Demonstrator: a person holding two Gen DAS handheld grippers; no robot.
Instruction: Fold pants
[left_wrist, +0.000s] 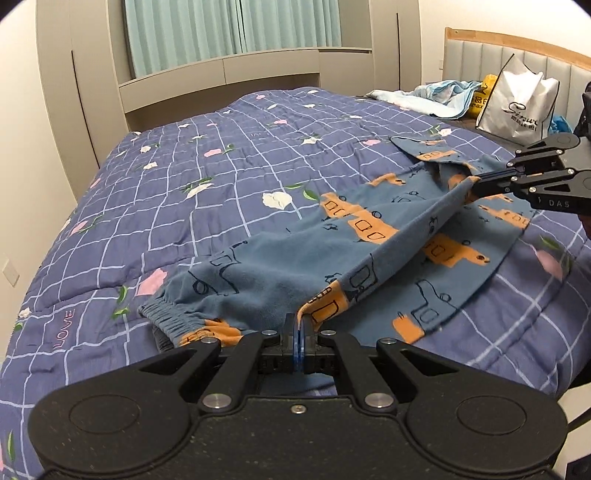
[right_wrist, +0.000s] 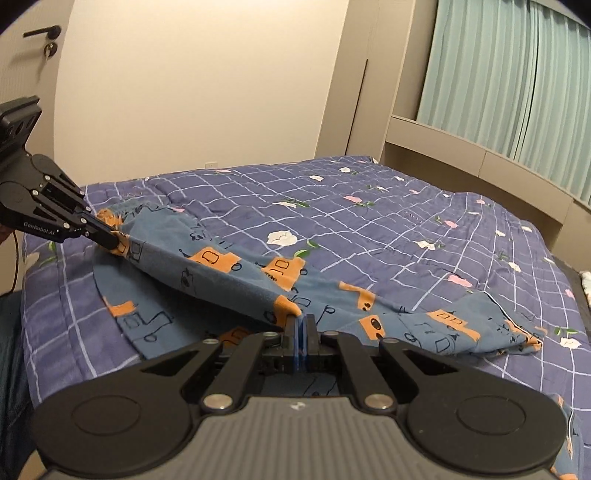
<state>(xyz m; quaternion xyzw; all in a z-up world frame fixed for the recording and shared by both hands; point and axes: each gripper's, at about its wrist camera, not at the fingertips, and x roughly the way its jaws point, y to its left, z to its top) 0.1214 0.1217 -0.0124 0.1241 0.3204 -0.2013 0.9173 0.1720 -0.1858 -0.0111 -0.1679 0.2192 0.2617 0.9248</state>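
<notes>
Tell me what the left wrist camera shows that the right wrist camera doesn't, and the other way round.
Only the left wrist view shows the white shopping bag, the padded headboard and the pants' elastic cuff. Only the right wrist view shows the door handle. Both show the blue pants held taut between the left gripper and right gripper, the quilt and the curtains.

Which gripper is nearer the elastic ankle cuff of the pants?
Left. The left gripper pinches the pants just beside the elastic cuff; the right gripper grips farther along.
</notes>
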